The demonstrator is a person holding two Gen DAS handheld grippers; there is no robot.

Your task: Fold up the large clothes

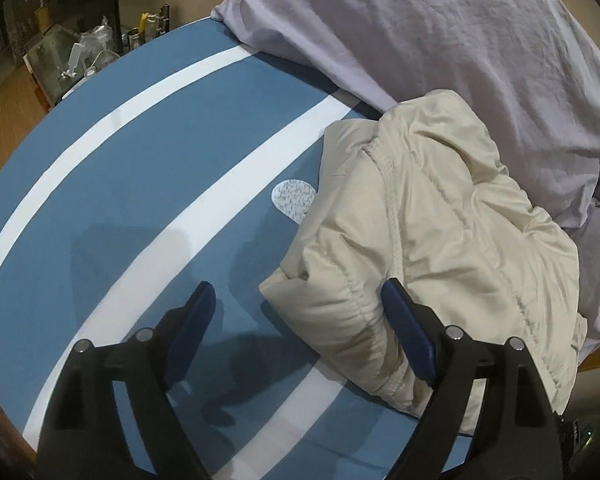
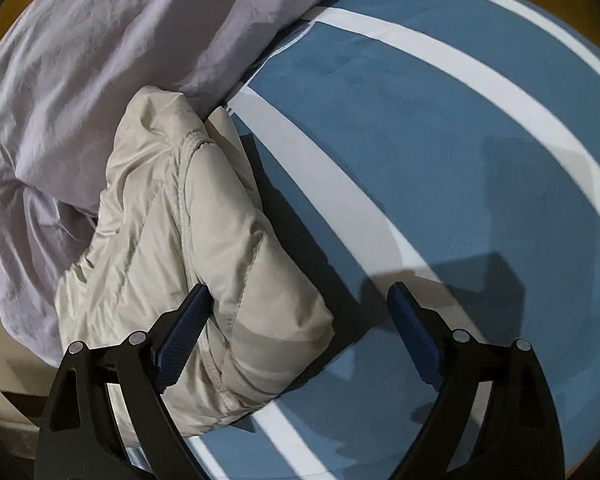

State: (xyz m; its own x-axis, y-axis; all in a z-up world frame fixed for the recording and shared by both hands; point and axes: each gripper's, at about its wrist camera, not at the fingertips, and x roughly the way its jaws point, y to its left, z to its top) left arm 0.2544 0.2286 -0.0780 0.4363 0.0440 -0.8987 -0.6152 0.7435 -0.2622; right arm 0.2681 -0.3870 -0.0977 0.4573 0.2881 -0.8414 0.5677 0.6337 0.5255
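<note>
Jacket (image 1: 428, 240) lying bundled on the blue-and-white striped sheet (image 1: 140, 200), pressing against the lavender duvet (image 1: 440, 40) behind it.

Cream and puffy, it is sitting in a loose fold with a corded seam running down its middle; it is looking light, soft and springy, with a slick shell likely to be sliding out of a shallow pinch, so a deep bite at a thick corner or along the seam seems best. The left gripper (image 1: 298, 310) is hovering with its jaws spread wide around the near corner, holding nothing; the right gripper (image 2: 300, 312) is likewise gaping wide over the opposite corner, empty.
</note>
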